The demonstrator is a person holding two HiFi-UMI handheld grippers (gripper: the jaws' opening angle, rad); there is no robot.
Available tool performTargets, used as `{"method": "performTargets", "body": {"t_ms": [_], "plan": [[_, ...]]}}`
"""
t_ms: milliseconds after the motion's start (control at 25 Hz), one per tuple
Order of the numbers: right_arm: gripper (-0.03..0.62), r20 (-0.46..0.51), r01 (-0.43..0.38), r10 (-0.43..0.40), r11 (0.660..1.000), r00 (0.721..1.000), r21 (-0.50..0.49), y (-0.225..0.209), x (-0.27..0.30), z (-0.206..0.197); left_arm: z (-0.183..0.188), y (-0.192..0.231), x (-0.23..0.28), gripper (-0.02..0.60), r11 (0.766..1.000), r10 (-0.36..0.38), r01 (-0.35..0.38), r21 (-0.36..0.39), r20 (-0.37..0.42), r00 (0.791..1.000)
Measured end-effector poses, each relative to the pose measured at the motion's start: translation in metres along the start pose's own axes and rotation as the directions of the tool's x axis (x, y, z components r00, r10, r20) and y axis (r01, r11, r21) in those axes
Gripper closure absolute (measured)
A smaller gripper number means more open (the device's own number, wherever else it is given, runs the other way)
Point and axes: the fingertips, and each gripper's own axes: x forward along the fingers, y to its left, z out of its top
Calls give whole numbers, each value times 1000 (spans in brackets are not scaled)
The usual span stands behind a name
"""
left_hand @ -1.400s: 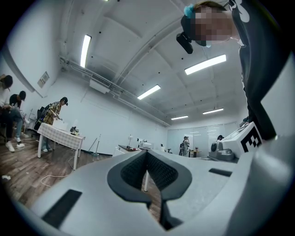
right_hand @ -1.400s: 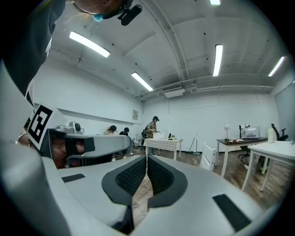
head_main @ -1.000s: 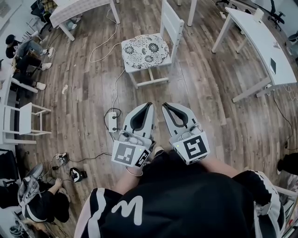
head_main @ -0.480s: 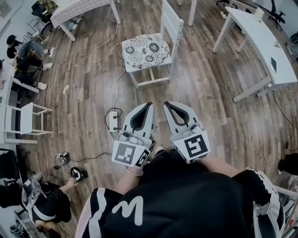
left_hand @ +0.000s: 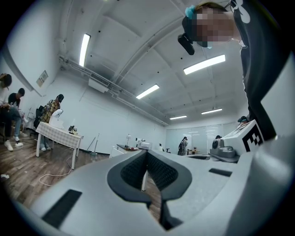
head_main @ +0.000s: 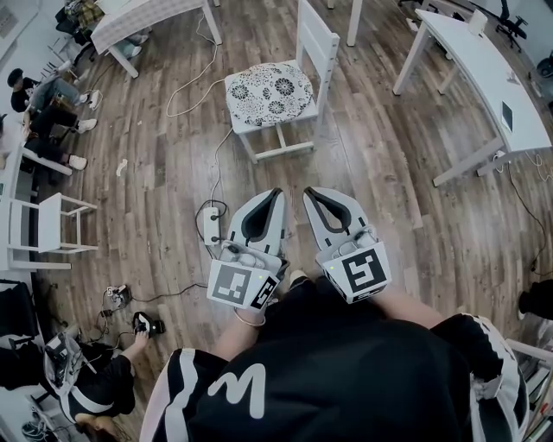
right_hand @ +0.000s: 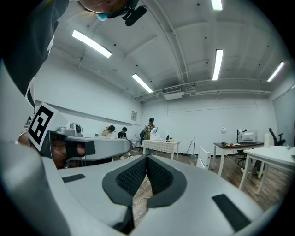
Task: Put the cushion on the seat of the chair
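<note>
Right now we hold both tools level and side by side in front of us. Our left gripper (head_main: 278,192) has its jaws brought together, the dark ribbed pads meeting at the tips with nothing between them. Our right gripper (head_main: 308,190) is the same: jaws closed, pads meeting at the tip, nothing held. The two stand just beside each other without touching, each with its marker cube at the near end against our dark top.

At 9 o'clock from the left gripper a power strip (head_main: 208,226) lies on the wooden floor (head_main: 380,198), and a pale cable (head_main: 218,164) runs from it toward 12 o'clock.

At 12 o'clock from both grippers, well apart from them, stands the white chair (head_main: 318,39). The cushion (head_main: 269,93), white with dark flower rounds, already lies flat on its seat and covers it, with the backrest upright on its far right side.

Farther out, a long white table (head_main: 484,69) sits at 2 o'clock and a table with a checked cloth (head_main: 143,15) at 11 o'clock. A small white chair (head_main: 47,224) stands at 9 o'clock by the frame's edge, with seated people (head_main: 47,104) at 10 o'clock beyond it.
</note>
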Motion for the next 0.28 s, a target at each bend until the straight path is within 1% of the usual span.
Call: {"method": "performTargets", "body": {"t_ms": [280], "plan": [[575,-15,5,-5,1000,1000,1,2,2,-2,1,2,-1,578,1000,-3,3,-3,0,1000]]}}
